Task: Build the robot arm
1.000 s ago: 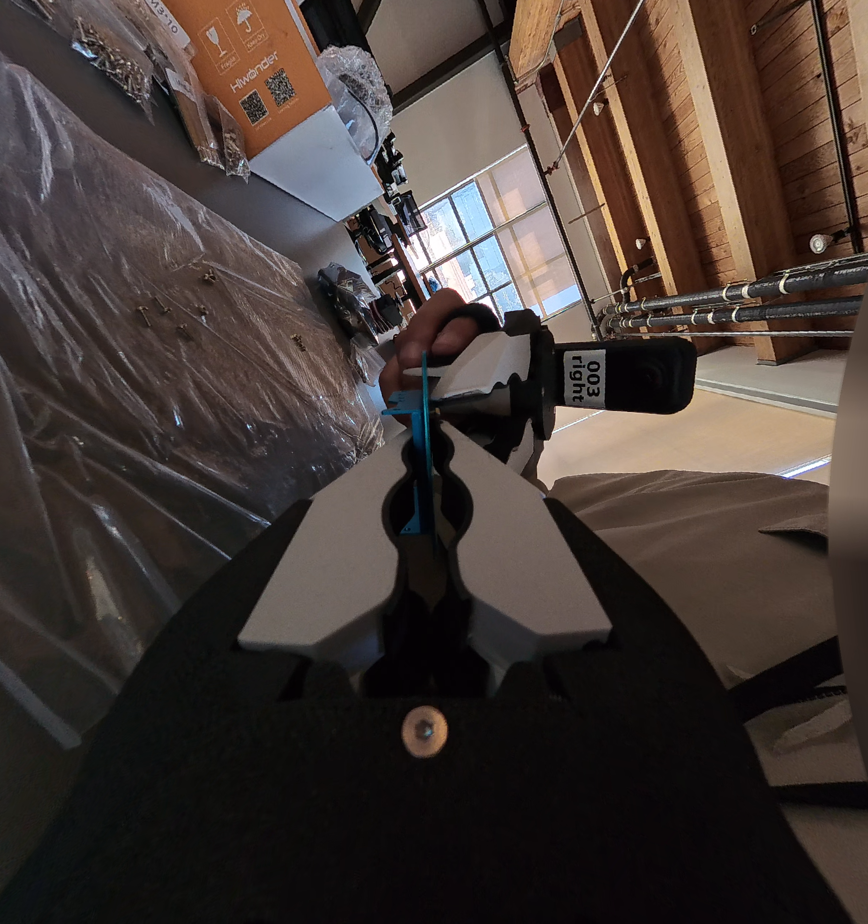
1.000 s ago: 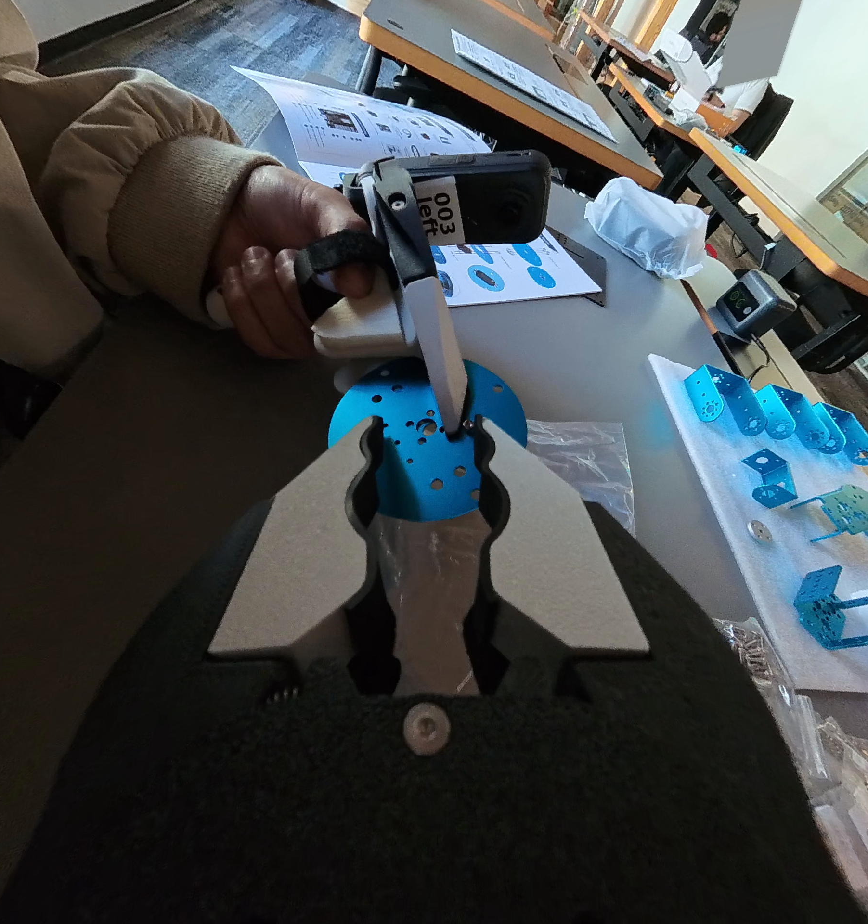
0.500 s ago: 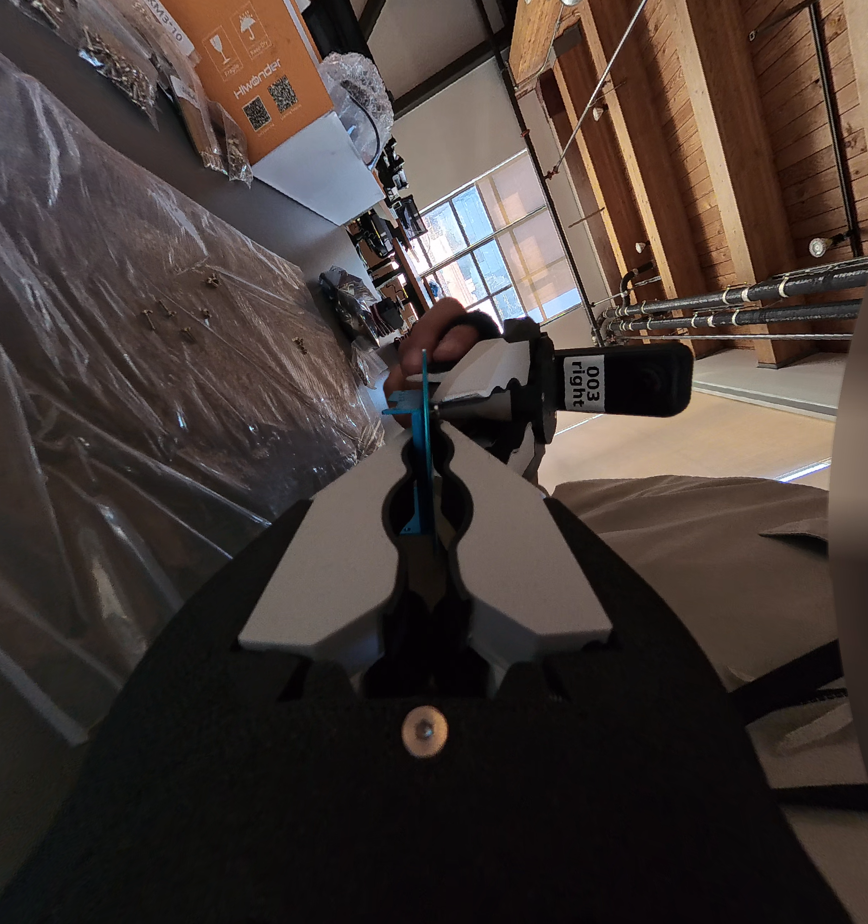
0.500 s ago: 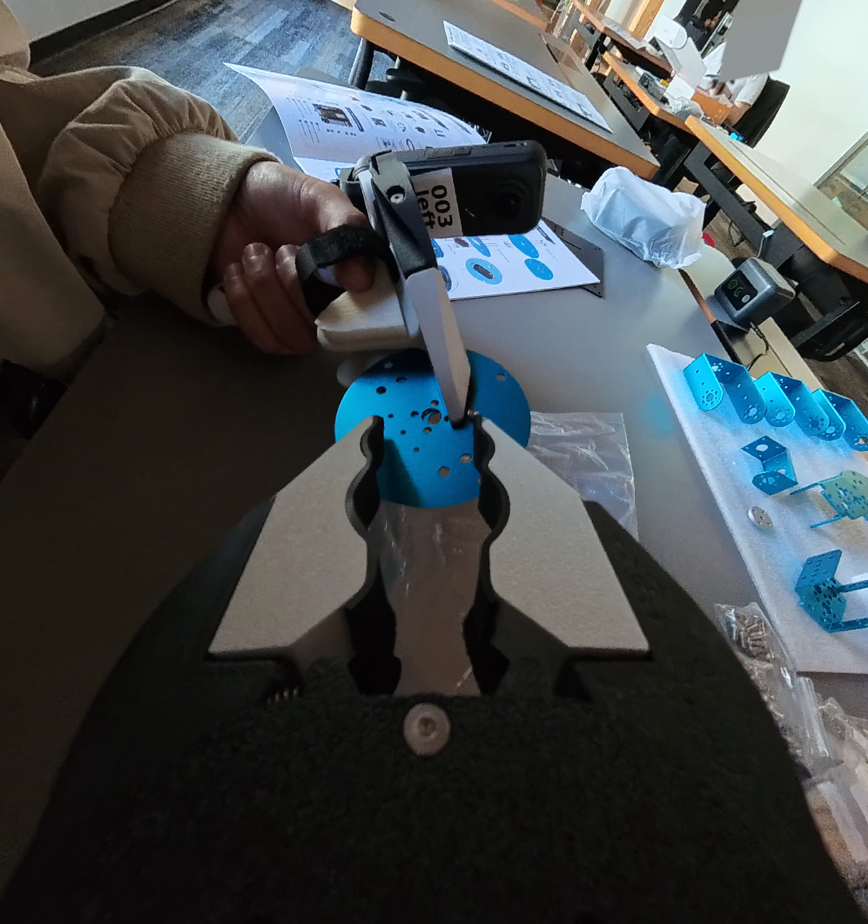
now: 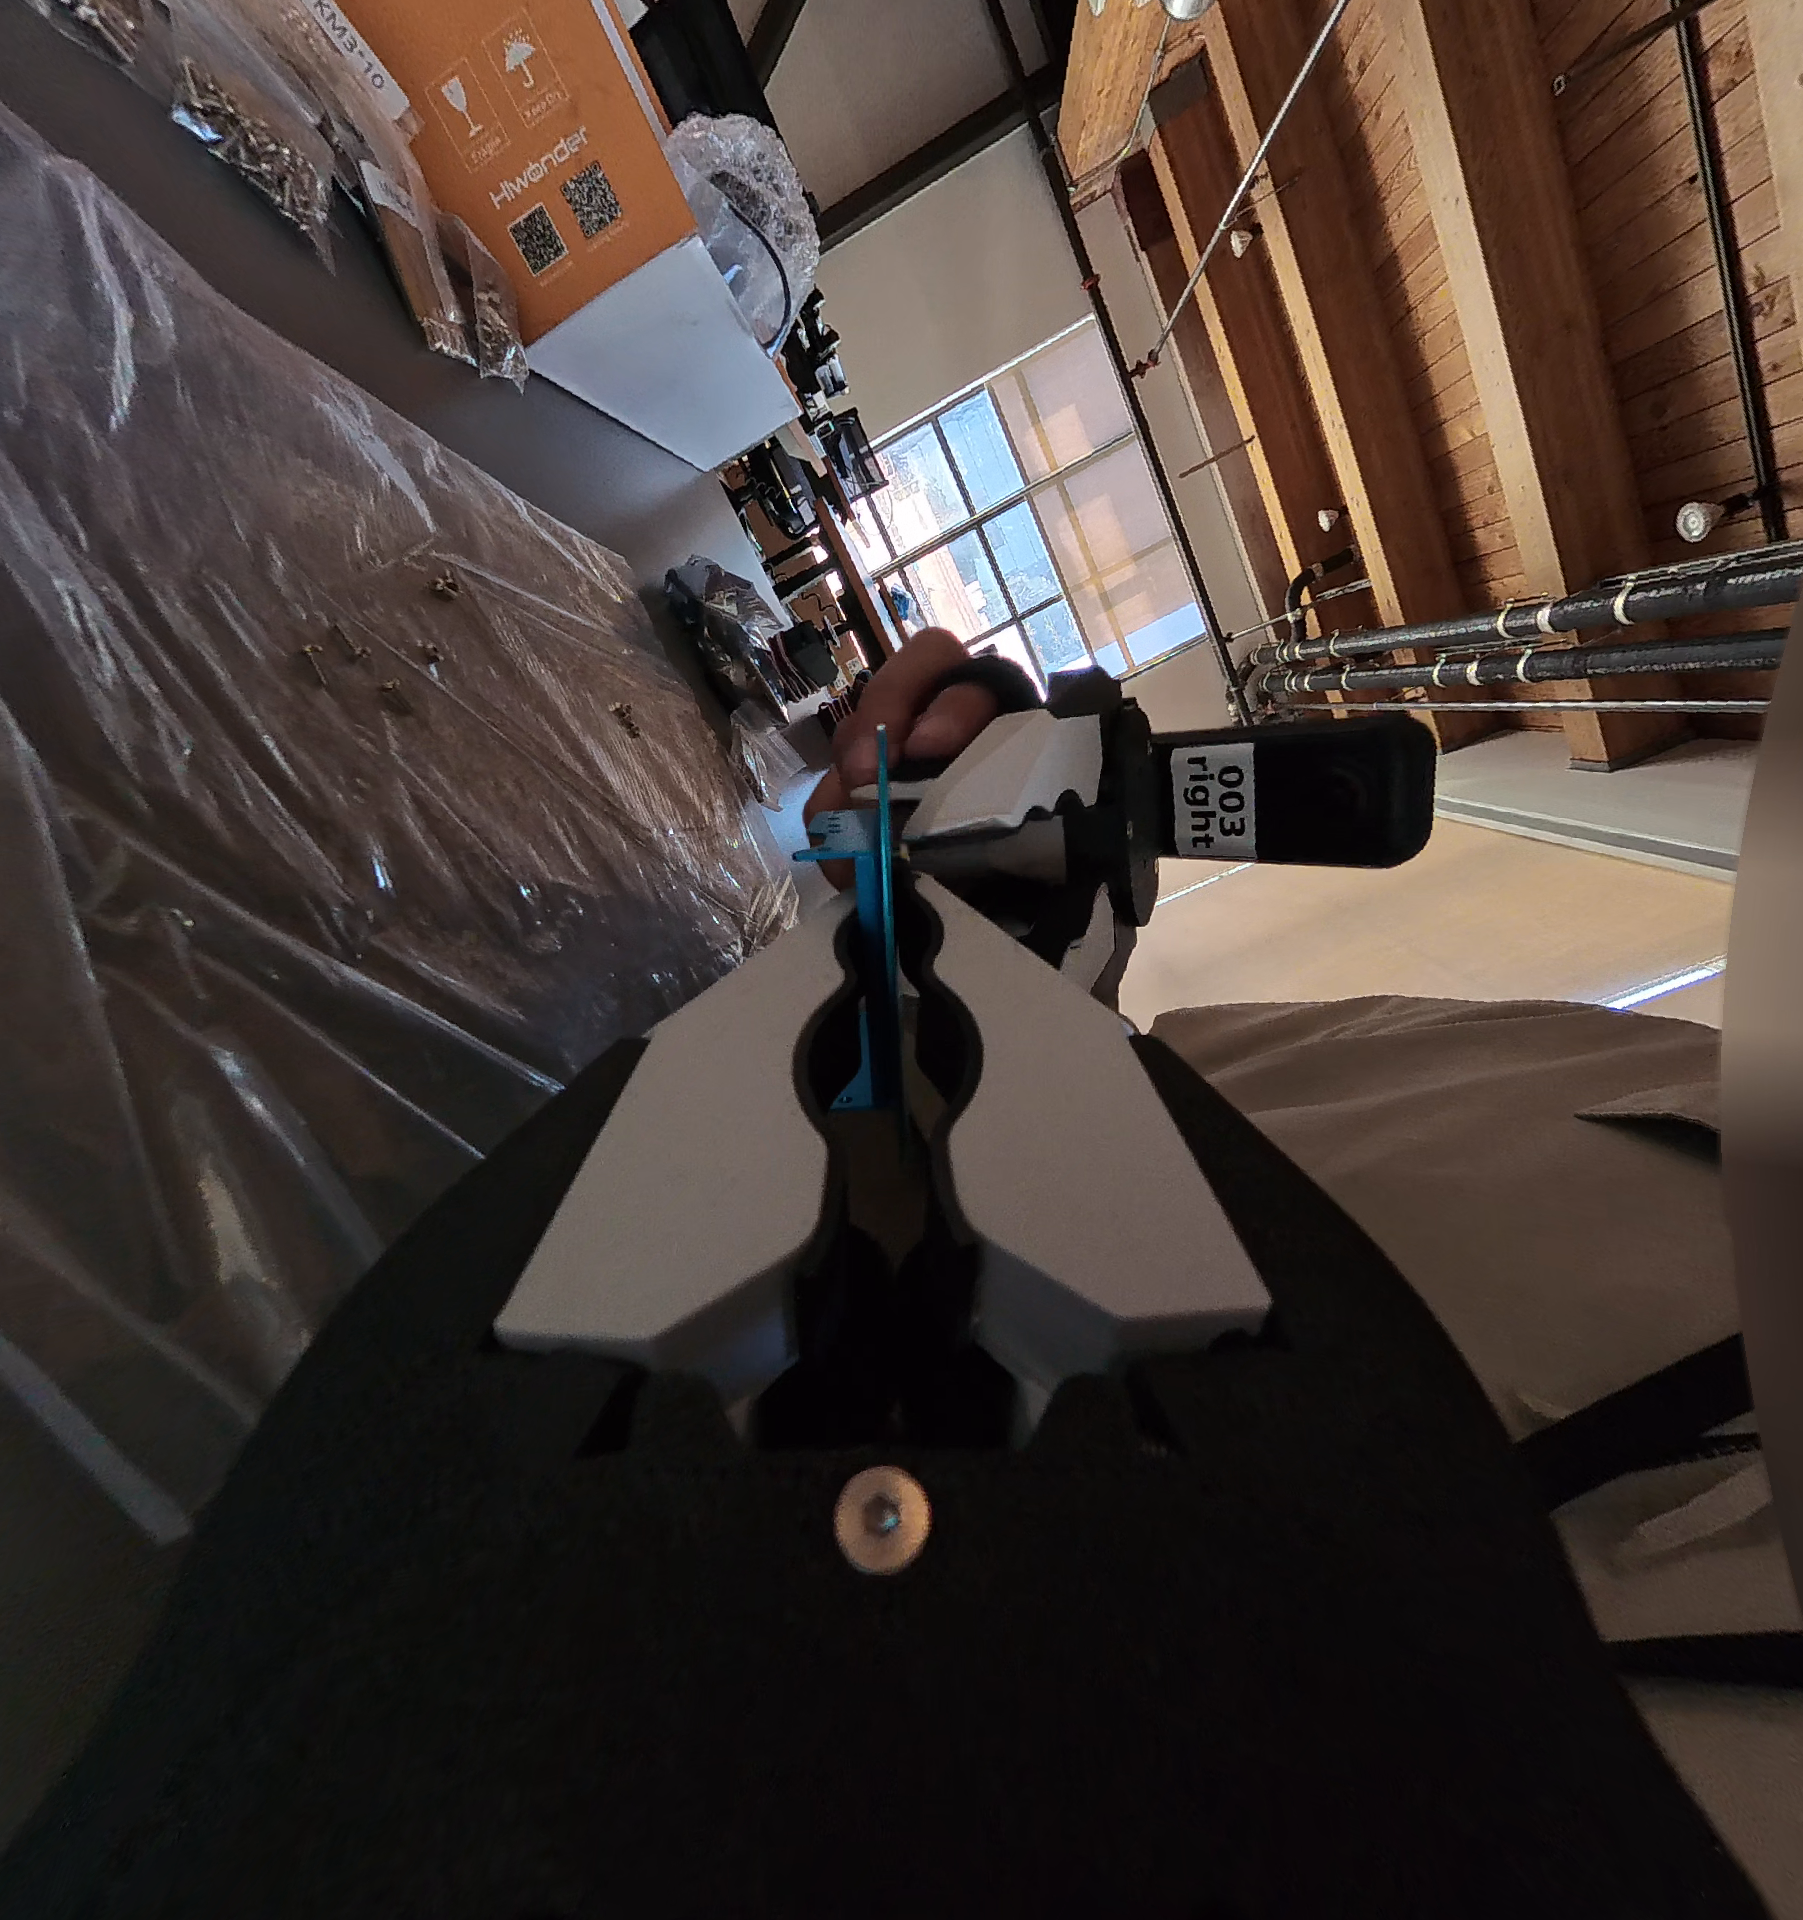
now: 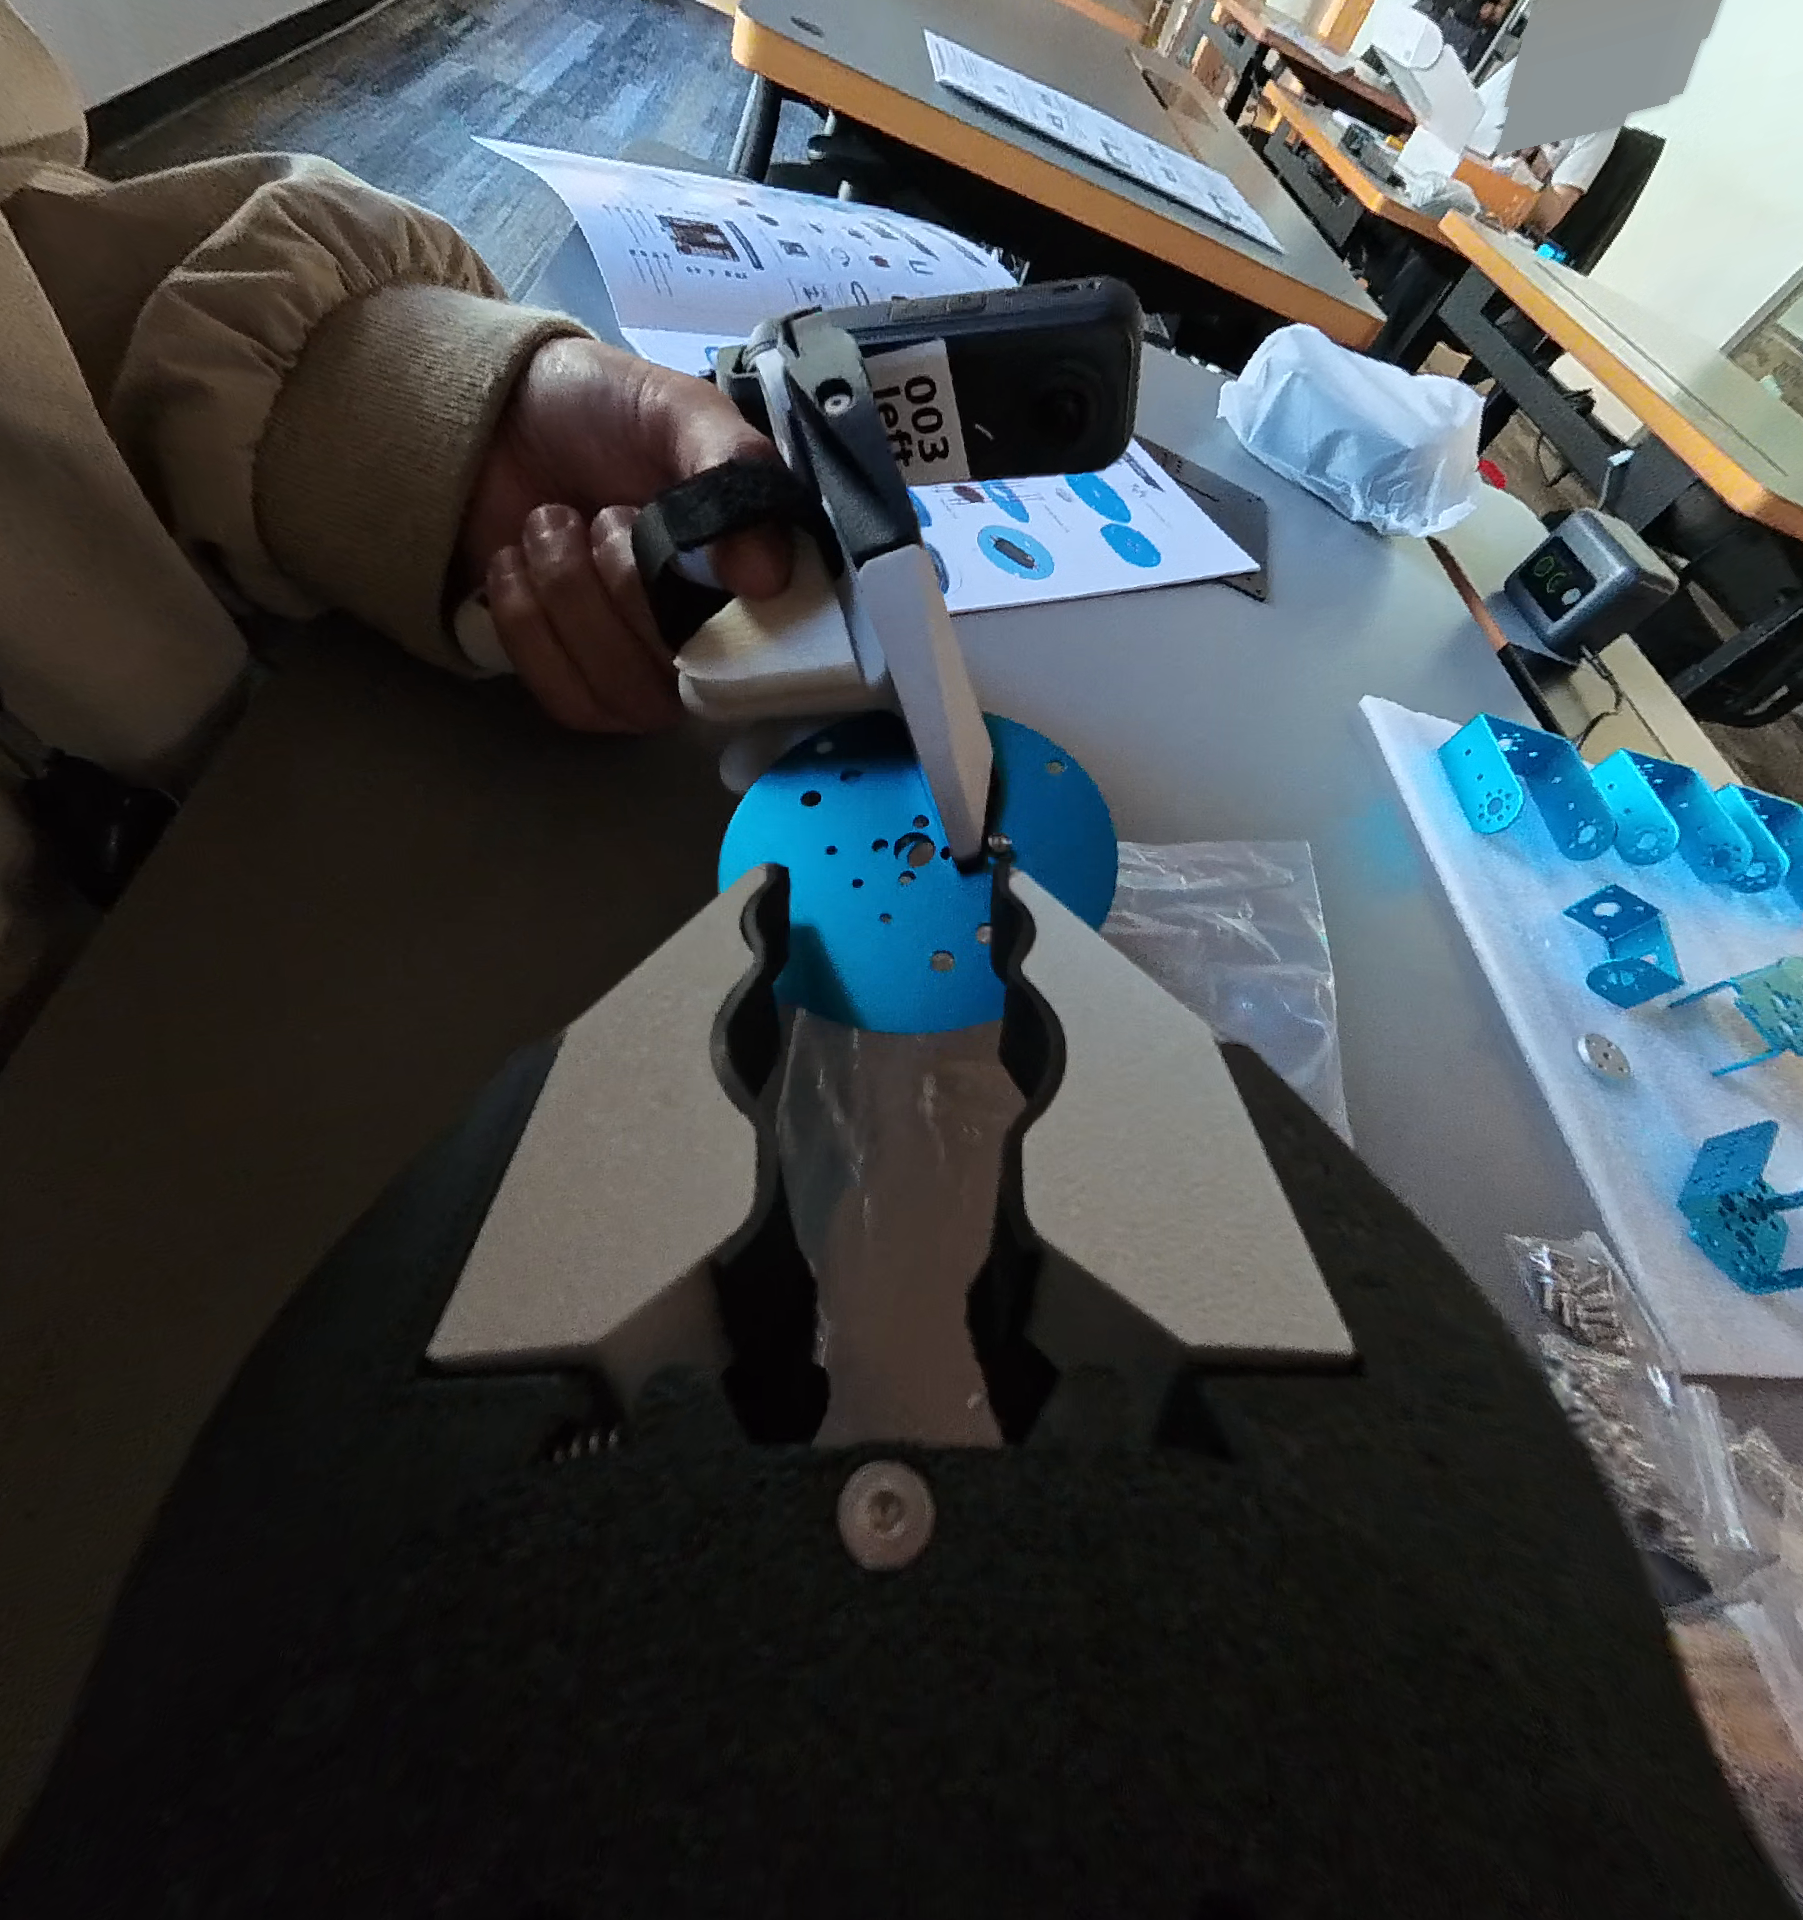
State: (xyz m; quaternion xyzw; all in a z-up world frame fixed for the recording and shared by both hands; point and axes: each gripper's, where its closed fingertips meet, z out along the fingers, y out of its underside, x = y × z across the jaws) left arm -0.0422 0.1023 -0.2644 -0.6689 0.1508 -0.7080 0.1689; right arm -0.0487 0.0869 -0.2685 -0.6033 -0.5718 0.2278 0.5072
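My left gripper has its jaws pinching the blue round plate edge-on, holding it up off the grey surface above a clear plastic bag. My right gripper has its jaws spread on either side of the plate's near edge, with a small screw at the tip of its right finger against the plate. To the right, on a white foam sheet, lie several blue brackets.
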